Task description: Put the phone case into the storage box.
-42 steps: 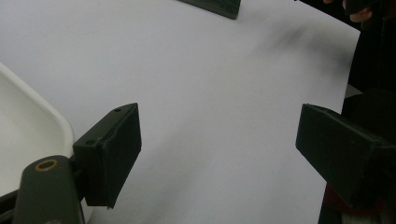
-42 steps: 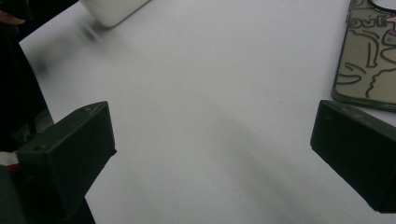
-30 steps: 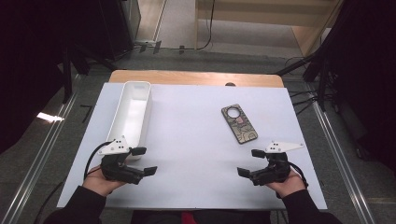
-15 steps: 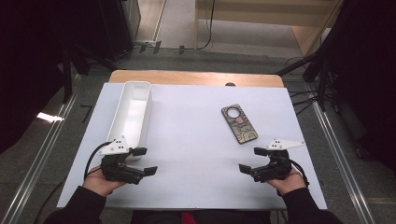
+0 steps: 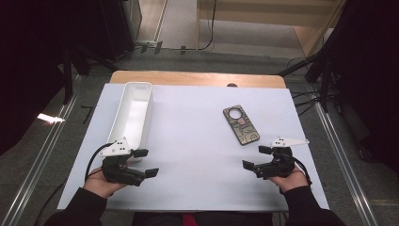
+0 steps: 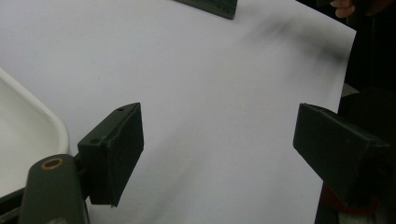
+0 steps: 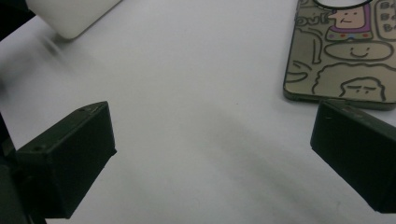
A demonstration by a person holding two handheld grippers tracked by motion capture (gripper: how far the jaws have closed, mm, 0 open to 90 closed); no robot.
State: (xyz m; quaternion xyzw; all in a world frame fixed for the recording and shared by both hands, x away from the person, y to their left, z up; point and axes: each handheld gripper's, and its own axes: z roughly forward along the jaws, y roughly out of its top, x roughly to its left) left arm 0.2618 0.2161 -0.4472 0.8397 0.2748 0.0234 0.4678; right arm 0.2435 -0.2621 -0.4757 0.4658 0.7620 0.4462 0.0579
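Left gripper (image 5: 147,163): held in the person's left hand (image 5: 101,183) near the front-left part of the white sheet (image 5: 197,155); its jaws stand wide apart with nothing between them, and they point toward the middle of the sheet.
Right gripper (image 5: 256,157): held in the right hand (image 5: 291,179) near the front-right part of the sheet; its jaws are also wide apart and empty, and they point inward, toward the left gripper.
Phone case (image 5: 241,125): it lies flat on the sheet, just beyond the right gripper and a little to its inner side, not touching it. In the right gripper view its near edge is just above the tip of the right-hand jaw; cartoon faces are drawn on it (image 7: 348,51).
White tray (image 5: 133,113): long and narrow, it lies lengthwise ahead of the left gripper, with its near end just beside that gripper. In the left gripper view its rounded corner (image 6: 28,135) shows next to the left-hand jaw.
Between the grippers: bare white sheet; the two grippers are well apart.
Table (image 5: 197,78): a wooden edge shows beyond the far side of the sheet.
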